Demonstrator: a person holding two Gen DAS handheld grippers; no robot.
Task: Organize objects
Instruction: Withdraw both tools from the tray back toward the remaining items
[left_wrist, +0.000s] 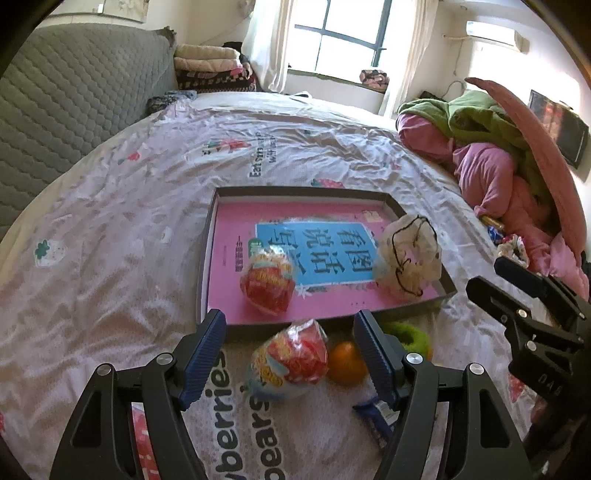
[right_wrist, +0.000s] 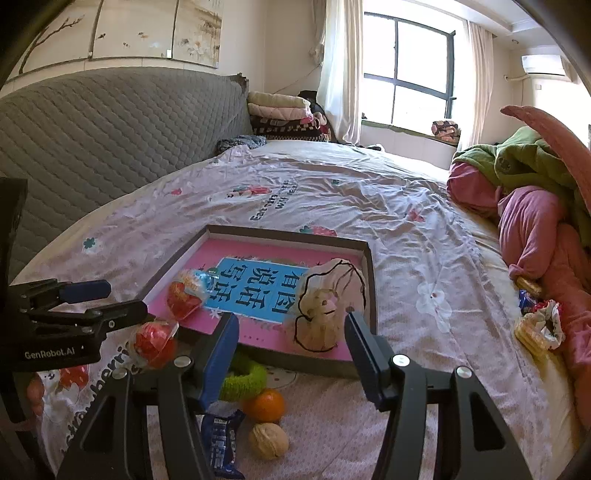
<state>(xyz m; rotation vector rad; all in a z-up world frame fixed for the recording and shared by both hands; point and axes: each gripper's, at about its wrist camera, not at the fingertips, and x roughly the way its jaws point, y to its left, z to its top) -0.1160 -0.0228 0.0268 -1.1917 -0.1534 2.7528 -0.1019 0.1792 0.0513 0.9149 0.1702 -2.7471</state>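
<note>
Bedsheet (left_wrist: 110, 221) printed with strawberries and lettering was my work surface, with the shallow tray (left_wrist: 212, 236) lying on it ahead of both grippers, a pink book flat inside it. My left gripper (left_wrist: 290, 349) stood spread wide and empty, angled down at the red-and-yellow snack bag (left_wrist: 290, 360) on the sheet just short of the tray's near rim. That bag sat between the two pads, a little nearer the camera than their tips and untouched, its longer side running roughly across the gap; an orange (left_wrist: 345, 363) touched it on the right. My right gripper (right_wrist: 291, 339) was also parted and held nothing, aimed over the near rim toward the drawstring pouch (right_wrist: 325, 306) in the tray. I judged the left hand nearer the bag, needing only to sink and close.
</note>
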